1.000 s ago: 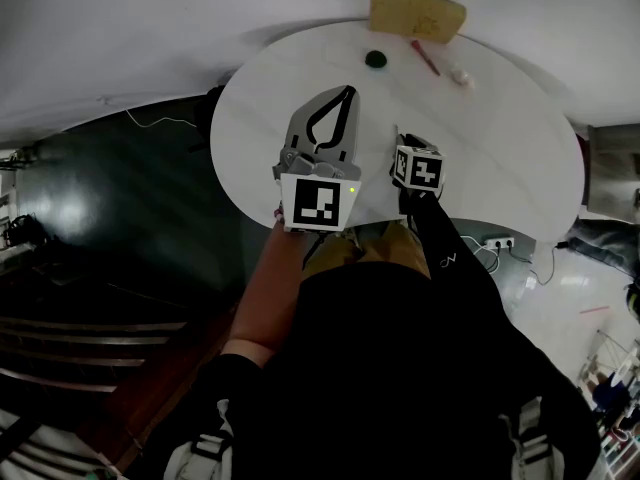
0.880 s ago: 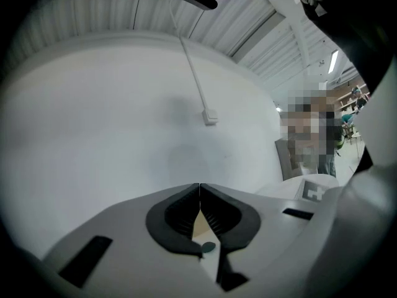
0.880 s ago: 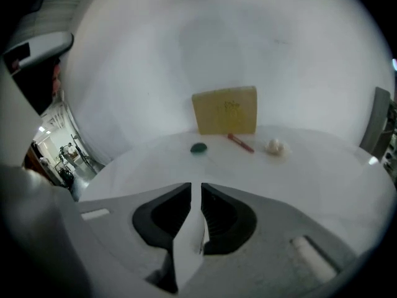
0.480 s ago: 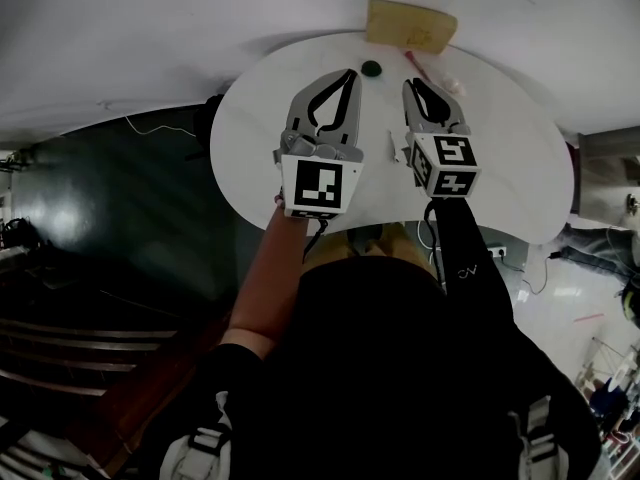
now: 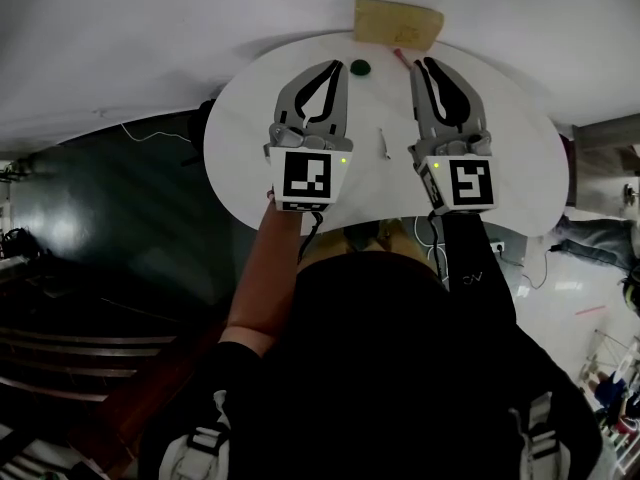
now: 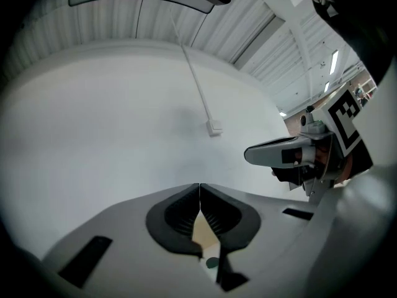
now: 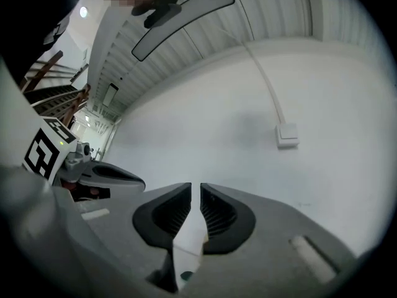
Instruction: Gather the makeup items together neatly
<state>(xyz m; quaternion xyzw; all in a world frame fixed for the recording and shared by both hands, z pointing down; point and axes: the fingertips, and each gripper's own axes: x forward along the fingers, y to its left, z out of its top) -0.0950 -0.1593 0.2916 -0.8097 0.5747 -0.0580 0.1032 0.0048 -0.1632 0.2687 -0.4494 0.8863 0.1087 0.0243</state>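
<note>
The makeup items lie at the far edge of the round white table (image 5: 520,158): a green round compact (image 5: 360,66), a red pencil (image 5: 400,56) and a tan flat pad (image 5: 397,23). A small silvery stick (image 5: 383,143) lies mid-table between the grippers. My left gripper (image 5: 337,65) is held above the table, shut and empty. My right gripper (image 5: 428,63) hangs level beside it, its tips almost touching with nothing in them. Both gripper views face a white wall: the left gripper (image 6: 199,188) shut, the right gripper (image 7: 196,188) showing only a thin slit.
A wall switch (image 6: 214,128) with a cable duct (image 7: 263,73) is ahead on the wall. Dark floor (image 5: 110,228) and stairs lie left of the table. Cables and a socket strip (image 5: 497,248) lie on the pale floor at the right.
My right gripper has risen from near my body and swung forward to stand level with the left one. The left gripper shifted slightly forward. Both stayed empty.
</note>
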